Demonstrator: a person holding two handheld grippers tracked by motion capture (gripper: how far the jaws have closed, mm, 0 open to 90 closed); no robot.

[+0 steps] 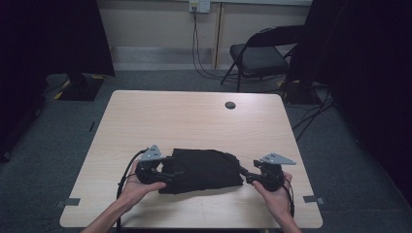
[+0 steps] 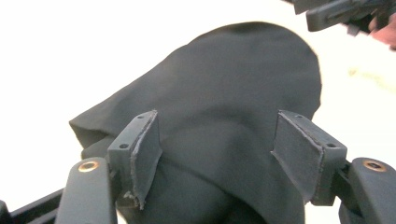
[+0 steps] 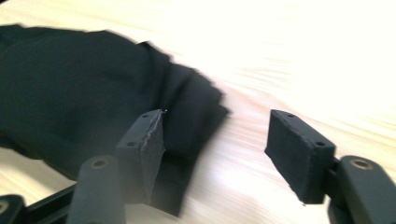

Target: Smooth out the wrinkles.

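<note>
A folded black fabric garment (image 1: 201,170) lies lengthwise along the near edge of the pale wooden tabletop (image 1: 194,116), directly between your left gripper (image 1: 167,175) and right gripper (image 1: 244,174), both open-jawed, gripping nothing, one at each end.

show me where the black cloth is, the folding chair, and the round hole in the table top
black cloth (image 1: 204,170), high view, middle of the folded bundle.
folding chair (image 1: 256,56), high view, on its dark seat.
round hole (image 1: 230,105), high view, centre of the dark grommet.
</note>
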